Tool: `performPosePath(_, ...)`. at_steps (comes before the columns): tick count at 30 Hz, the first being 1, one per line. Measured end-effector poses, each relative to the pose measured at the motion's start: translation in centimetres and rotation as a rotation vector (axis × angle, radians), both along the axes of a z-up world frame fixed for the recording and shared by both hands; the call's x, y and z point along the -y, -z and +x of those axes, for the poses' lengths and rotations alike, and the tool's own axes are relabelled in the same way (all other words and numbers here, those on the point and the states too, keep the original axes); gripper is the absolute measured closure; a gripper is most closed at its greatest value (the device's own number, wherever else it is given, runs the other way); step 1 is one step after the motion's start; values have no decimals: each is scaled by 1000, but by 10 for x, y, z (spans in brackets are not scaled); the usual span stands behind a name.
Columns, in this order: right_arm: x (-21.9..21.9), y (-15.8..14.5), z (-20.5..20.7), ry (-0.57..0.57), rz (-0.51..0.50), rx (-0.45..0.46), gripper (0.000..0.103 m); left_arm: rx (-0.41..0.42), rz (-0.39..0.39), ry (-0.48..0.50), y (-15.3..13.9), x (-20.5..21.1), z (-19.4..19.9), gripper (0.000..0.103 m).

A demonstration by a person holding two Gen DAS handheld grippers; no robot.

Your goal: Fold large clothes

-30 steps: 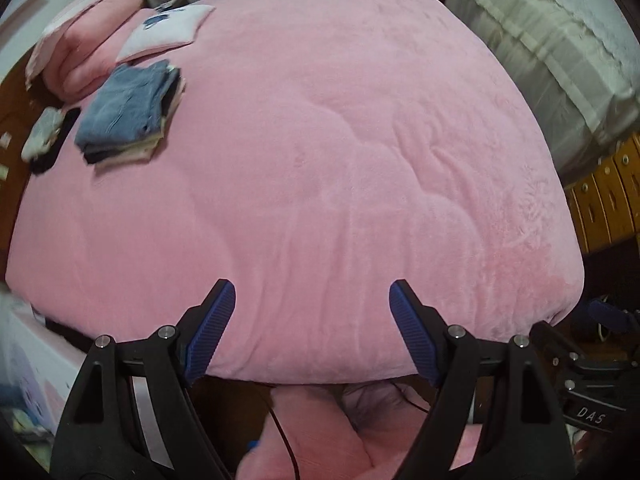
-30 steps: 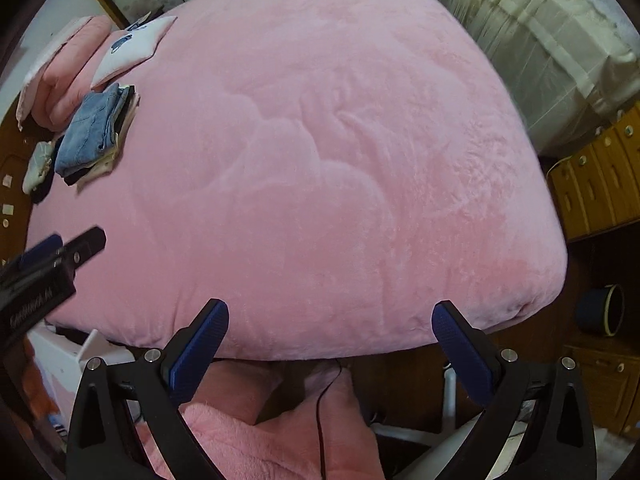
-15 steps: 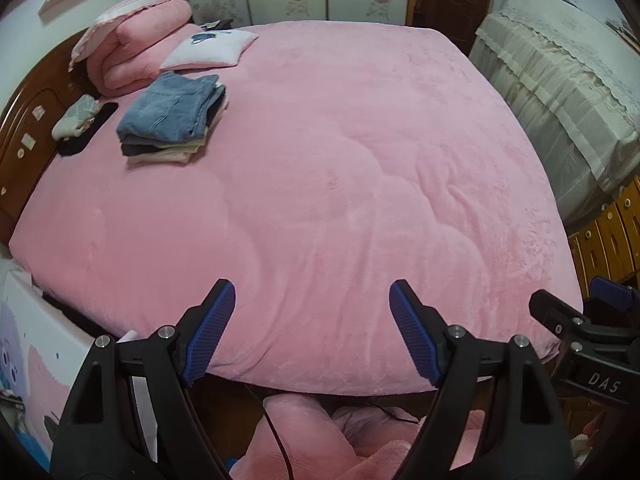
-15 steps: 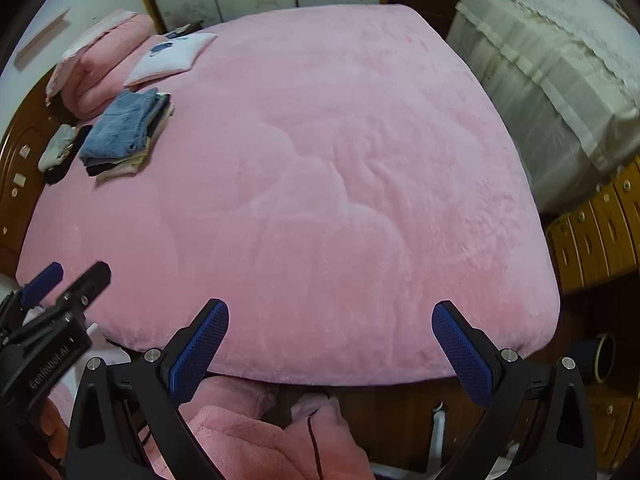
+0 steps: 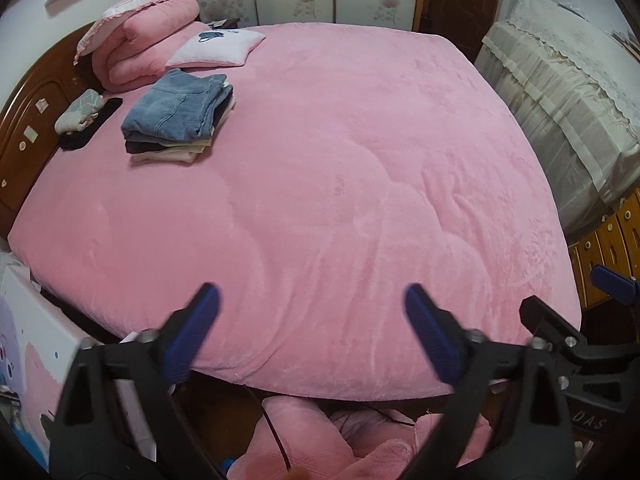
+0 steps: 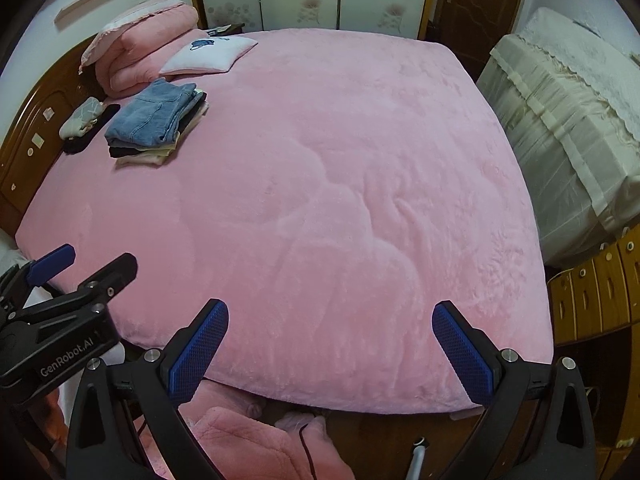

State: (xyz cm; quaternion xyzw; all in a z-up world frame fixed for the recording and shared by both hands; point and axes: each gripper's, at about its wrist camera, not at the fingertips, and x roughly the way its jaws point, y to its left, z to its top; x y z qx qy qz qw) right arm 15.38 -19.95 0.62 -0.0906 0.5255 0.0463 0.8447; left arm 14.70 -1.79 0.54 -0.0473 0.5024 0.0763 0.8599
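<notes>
Pink plush blanket (image 5: 320, 184) covers the whole bed, lying flat w/ faint creases. Left claw (image 5: 312, 332) hangs over the near bed edge at 6 o'clock, jaws opening wide, nothing btwn them. Right claw (image 6: 330, 348) also spread wide and empty, over the same edge. Folded clothes stack (image 5: 178, 116), jeans on top, sits at 10 o'clock near the pink folded quilt (image 5: 144, 48) and white pillow (image 5: 218, 48). More pink fabric (image 6: 248, 440) lies below the bed edge at 6 o'clock.

Pink plush bed (image 5: 360, 160), folded clothes stack (image 5: 176, 120), white cushion (image 5: 216, 48), folded pink quilt (image 5: 140, 48)
</notes>
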Motion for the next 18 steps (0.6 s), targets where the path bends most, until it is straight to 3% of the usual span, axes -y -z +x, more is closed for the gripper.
performPosePath(10, 28, 6, 9, 33, 2, -6, 0, -22, -25, 49, 9, 6, 14, 1)
performPosePath(18, 30, 7, 7, 31, -3, 48, 0, -48, -58, 26, 17, 2, 21, 1)
